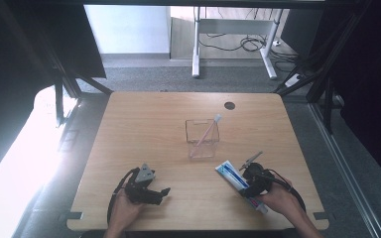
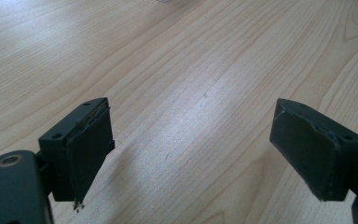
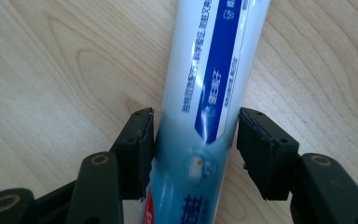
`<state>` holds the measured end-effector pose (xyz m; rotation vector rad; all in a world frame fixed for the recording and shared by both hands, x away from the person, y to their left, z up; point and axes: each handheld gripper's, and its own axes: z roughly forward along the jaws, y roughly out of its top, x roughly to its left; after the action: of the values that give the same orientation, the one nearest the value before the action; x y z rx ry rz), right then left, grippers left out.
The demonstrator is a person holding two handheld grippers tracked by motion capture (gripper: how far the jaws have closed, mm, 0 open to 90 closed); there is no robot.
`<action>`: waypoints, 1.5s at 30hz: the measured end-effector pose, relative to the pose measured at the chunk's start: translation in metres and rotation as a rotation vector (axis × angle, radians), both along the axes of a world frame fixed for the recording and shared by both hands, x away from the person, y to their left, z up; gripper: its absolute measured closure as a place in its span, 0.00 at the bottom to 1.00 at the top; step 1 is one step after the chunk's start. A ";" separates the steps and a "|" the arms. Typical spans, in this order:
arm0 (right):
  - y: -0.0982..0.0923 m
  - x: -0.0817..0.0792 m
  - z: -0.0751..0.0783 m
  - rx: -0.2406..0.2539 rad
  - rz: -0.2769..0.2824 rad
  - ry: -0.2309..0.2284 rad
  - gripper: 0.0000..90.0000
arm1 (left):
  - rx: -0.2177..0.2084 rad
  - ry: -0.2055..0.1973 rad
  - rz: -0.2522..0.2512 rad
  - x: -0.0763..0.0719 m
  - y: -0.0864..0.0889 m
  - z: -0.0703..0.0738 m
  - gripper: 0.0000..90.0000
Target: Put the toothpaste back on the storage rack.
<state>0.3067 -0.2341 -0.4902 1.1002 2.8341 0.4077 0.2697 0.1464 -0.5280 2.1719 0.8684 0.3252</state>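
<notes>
Nearest the table's front edge, the right gripper (image 1: 250, 186) lies low over a toothpaste tube (image 1: 237, 182), which rests flat on the wooden table (image 1: 149, 124) at the front right, running diagonally from the person's right hand (image 1: 278, 198) up toward the middle. In the right gripper view the tube (image 3: 209, 93) sits between the two black jaws — the left pad looks against its side, while a thin gap shows at the right pad, so the tube is straddled, not clamped. At the front left, the left gripper (image 1: 155, 193) in the left hand (image 1: 124, 210) has its jaws spread wide over bare wood. Farther back, near the table's centre, a clear plastic cup (image 1: 202, 141) stands upright with a pink toothbrush (image 1: 207, 130) leaning inside — well apart from both grippers.
</notes>
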 end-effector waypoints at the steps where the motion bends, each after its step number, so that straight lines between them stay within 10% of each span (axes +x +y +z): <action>1: 0.003 0.004 -0.001 -0.016 0.002 0.010 0.51 | 0.000 0.000 0.000 0.000 0.000 0.000 0.15; 15: 0.023 0.021 -0.008 -0.102 -0.003 0.073 0.51 | 0.005 -0.001 -0.002 0.000 0.000 -0.001 0.15; 29: 0.021 0.019 0.001 -0.084 0.016 0.066 0.80 | 0.008 0.000 -0.001 0.001 0.001 -0.001 0.15; 45: 0.010 0.012 0.019 0.054 0.034 0.003 0.81 | 0.007 0.007 -0.009 0.001 0.001 -0.002 0.15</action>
<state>0.3185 -0.2243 -0.4712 1.0636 2.8642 0.4887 0.2706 0.1477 -0.5297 2.1838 0.8618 0.3169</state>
